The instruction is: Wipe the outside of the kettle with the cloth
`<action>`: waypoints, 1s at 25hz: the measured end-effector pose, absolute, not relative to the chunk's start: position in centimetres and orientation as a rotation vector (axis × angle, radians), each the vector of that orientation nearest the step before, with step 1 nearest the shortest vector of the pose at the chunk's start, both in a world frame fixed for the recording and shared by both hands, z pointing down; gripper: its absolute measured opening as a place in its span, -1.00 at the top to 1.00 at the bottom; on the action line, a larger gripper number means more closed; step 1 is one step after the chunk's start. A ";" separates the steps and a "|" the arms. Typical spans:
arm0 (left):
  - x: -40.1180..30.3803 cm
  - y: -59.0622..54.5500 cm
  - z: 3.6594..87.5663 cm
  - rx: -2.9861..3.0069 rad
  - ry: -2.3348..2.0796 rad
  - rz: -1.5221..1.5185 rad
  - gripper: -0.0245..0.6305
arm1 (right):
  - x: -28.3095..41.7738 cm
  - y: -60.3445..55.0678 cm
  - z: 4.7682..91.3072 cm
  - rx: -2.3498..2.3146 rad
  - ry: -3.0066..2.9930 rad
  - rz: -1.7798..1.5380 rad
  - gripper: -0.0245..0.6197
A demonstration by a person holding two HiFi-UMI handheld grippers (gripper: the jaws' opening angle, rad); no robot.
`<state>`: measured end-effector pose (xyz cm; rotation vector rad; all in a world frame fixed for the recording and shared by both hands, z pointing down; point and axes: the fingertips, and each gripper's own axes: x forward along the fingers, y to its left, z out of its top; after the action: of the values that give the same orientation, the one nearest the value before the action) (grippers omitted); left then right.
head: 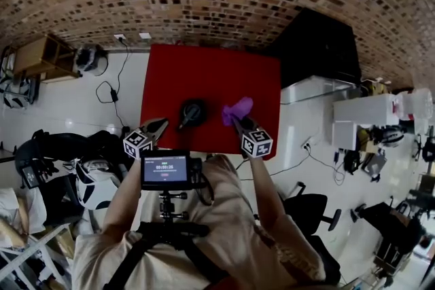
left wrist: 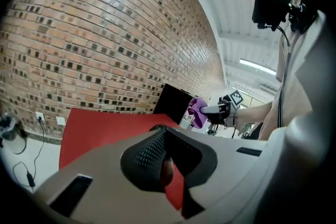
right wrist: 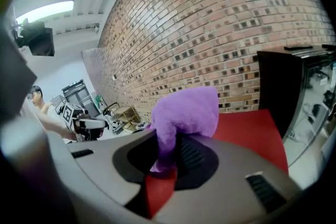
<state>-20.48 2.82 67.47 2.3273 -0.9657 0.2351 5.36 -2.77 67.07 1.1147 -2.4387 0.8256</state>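
Note:
A black kettle stands on the red table, near its front edge. My right gripper is raised just right of the kettle and is shut on a purple cloth; in the right gripper view the cloth bunches up out of the jaws of the right gripper. My left gripper hovers off the table's front left, a little left of the kettle, shut with nothing between its fingers. The left gripper view shows the left gripper closed, and the cloth held across from it.
A black cabinet stands against the brick wall right of the table, with a white unit in front of it. An office chair is at the right, a wooden shelf and cables at the left.

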 end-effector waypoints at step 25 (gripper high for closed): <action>-15.1 6.1 77.8 2.304 -0.864 0.546 0.06 | 4.7 3.4 69.2 1.044 -2.387 0.893 0.65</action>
<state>-15.12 6.08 77.76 2.3036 -0.8641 0.5464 4.70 3.42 69.17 1.0443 -2.3868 0.8928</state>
